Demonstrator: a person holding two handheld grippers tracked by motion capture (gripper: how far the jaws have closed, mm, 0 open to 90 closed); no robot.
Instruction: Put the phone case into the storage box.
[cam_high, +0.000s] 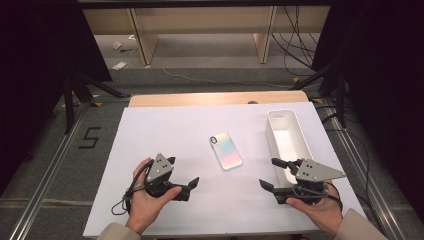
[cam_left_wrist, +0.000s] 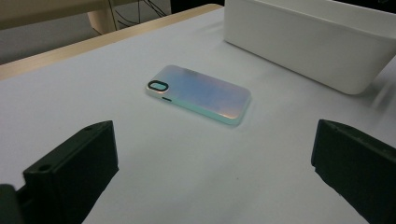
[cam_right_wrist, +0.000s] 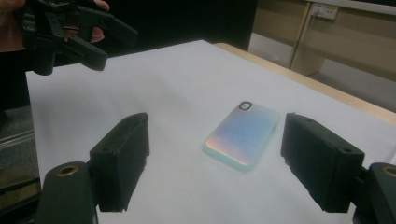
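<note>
An iridescent phone case (cam_high: 226, 151) lies flat, camera hole toward the far side, in the middle of the white table sheet (cam_high: 165, 125). My left gripper (cam_high: 184, 172) is held low at the case's near left, open, its jaws empty and pointing toward the case. To the case's near right is my right gripper (cam_high: 270, 174), also open and empty, aimed left at the case. In the left gripper view the case (cam_left_wrist: 198, 93) lies beyond the wide-apart jaws of that gripper (cam_left_wrist: 215, 177). The right gripper view has the case (cam_right_wrist: 243, 133) just ahead of its gripper (cam_right_wrist: 215, 163), with the left gripper (cam_right_wrist: 116, 46) farther off.
A long white bin (cam_high: 272, 135) stands along the sheet's right side, close behind my right gripper, and it appears as (cam_left_wrist: 308, 42) in the left gripper view. The wooden table edge (cam_high: 200, 98) runs along the far side. Cables and dark stands sit on the floor beyond.
</note>
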